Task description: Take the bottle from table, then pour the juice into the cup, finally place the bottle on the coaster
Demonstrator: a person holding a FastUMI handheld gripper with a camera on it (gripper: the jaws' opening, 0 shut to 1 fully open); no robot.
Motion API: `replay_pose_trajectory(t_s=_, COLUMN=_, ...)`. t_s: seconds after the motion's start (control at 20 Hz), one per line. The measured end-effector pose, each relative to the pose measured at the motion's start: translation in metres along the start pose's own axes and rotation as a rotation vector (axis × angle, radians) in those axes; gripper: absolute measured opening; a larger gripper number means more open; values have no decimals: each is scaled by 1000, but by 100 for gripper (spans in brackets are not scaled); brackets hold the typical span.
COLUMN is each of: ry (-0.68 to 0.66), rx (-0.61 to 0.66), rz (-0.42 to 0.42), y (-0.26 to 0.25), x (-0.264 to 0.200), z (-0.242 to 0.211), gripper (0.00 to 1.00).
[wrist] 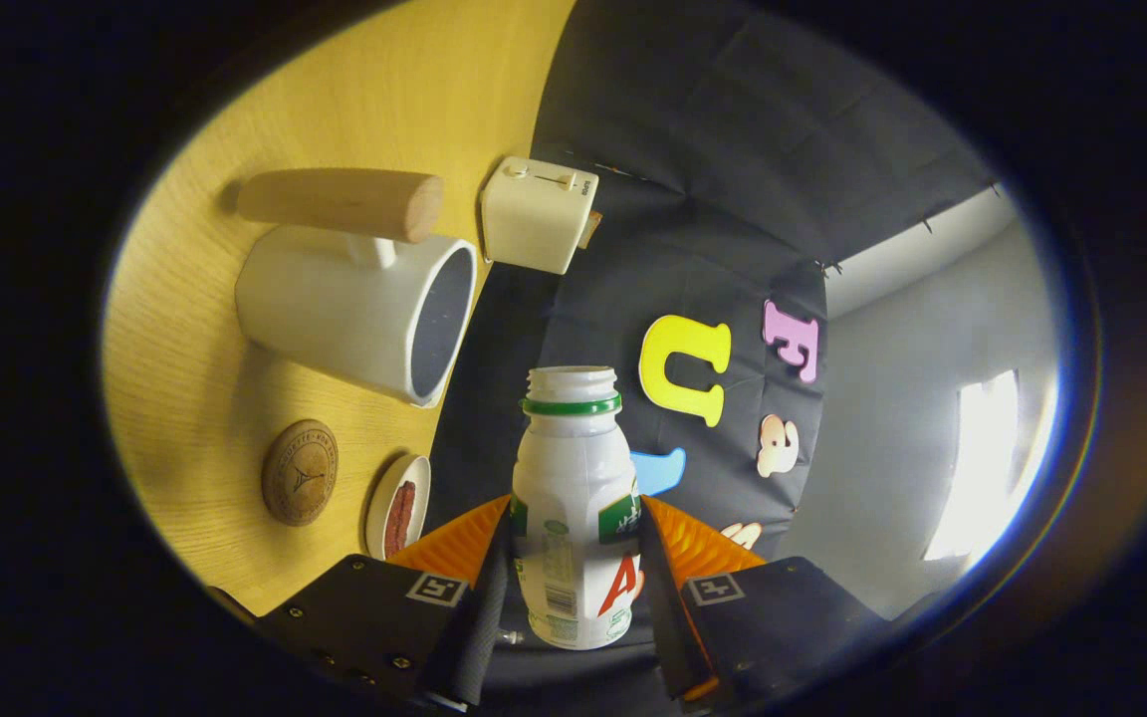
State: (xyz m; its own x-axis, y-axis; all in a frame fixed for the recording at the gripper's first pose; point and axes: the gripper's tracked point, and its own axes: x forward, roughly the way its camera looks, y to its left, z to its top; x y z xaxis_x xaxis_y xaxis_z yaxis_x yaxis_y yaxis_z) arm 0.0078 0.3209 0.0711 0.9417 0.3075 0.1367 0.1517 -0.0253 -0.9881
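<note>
Gripper (573, 558) holds the bottle (573, 508), both fingers pressed on its sides; cap off, mouth open, contents not visible. The view is rolled, so the table (235, 418) stands on edge. Cup (359, 314) interior dark, fill unreadable. Coaster (300, 472) lies bare beside a small dish (398, 518) of something red-brown. A toaster (537, 214) sits near the table edge.
</note>
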Motion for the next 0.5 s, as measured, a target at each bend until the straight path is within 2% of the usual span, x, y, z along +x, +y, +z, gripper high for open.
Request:
replay_pose_trajectory(t_s=0.3, ry=21, rx=298, rz=73, y=10, x=4, z=0, gripper=65)
replay_pose_trajectory(t_s=0.5, ry=19, rx=473, rz=84, y=9, x=5, z=4, gripper=65)
